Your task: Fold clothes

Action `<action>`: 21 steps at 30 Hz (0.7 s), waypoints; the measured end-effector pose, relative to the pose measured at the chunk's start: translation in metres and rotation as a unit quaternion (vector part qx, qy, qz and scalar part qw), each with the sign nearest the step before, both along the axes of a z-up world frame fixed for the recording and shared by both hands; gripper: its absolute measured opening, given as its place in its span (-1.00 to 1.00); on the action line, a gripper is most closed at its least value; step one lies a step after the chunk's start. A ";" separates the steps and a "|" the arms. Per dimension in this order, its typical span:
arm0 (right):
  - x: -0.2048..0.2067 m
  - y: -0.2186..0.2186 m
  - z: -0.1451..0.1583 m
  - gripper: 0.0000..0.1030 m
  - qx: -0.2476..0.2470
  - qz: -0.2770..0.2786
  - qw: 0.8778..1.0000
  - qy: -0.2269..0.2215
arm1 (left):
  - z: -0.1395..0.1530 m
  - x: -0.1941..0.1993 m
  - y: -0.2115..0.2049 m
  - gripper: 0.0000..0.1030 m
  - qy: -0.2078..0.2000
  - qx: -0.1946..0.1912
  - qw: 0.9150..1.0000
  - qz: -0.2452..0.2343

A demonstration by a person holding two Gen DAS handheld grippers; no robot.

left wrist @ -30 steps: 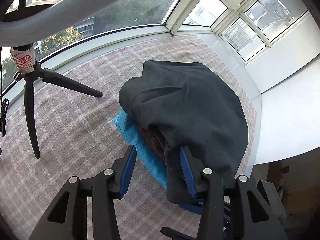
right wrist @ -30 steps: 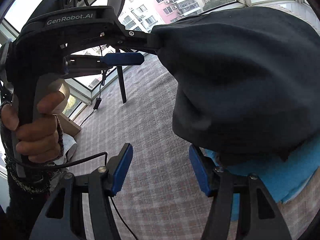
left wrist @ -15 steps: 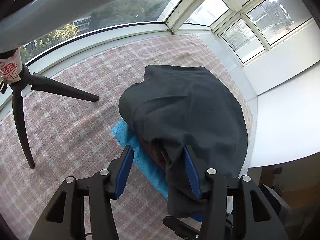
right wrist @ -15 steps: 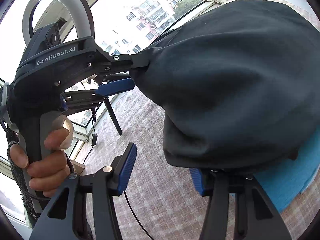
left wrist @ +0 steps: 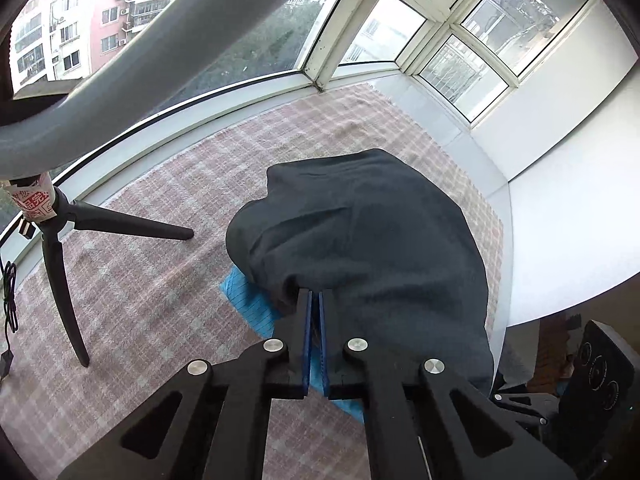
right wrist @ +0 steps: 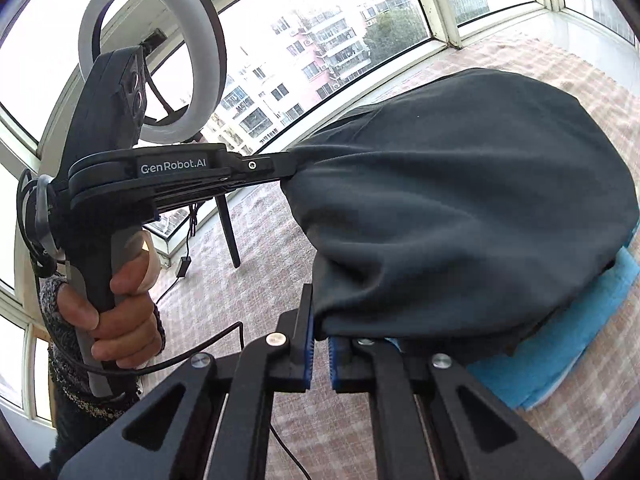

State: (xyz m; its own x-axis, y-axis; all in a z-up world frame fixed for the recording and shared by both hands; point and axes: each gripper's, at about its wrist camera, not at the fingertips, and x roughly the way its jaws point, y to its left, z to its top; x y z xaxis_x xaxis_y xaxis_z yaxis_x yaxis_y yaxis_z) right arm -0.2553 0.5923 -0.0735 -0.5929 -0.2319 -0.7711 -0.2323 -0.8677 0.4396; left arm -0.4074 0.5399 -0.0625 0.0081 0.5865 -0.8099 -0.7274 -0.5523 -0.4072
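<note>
Here we have the left gripper (left wrist: 314,294) and the right gripper (right wrist: 318,322) each clamped on an edge of the dark grey fabric garment (right wrist: 472,200), above the folded blue cloth (right wrist: 560,344).

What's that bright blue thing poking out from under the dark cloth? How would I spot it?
Look at the pink checked mat along the windows. In its middle is a dark garment, pinched at its near edge by both hand-held grippers. The blue cloth lies flat on the mat beneath it, showing only along the garment's edges; it is the only bright blue fabric there.
</note>
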 end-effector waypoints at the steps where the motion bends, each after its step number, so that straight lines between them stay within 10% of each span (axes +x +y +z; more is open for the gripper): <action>1: 0.001 0.002 0.007 -0.90 0.025 0.015 1.000 -0.011 | 0.002 0.000 -0.001 -0.95 -0.001 0.003 1.000 0.002; 7: 0.015 0.010 0.043 -0.92 0.151 0.107 0.980 -0.077 | -0.003 -0.004 -0.011 -0.97 0.008 -0.011 1.000 0.017; 11: 0.021 -0.003 0.013 -0.92 0.154 0.141 0.972 -0.108 | -0.022 -0.007 -0.015 -0.92 -0.024 -0.019 0.999 0.025; 15: 0.029 -0.006 -0.009 -0.92 0.155 0.153 0.969 -0.119 | -0.035 0.002 -0.022 -0.29 -0.029 -0.025 0.999 0.017; 21: 0.031 -0.001 0.005 -0.92 0.166 0.156 0.967 -0.109 | -0.056 -0.008 -0.003 -0.27 -0.081 -0.001 0.996 0.032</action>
State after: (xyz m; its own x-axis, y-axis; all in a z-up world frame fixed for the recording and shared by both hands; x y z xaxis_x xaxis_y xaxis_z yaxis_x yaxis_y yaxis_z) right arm -0.2244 0.5918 -0.0683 -0.3483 -0.0909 -0.9330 0.0087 -0.9956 0.0938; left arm -0.4157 0.5369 -0.1183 0.1010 0.5888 -0.8020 -0.6148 -0.5968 -0.5156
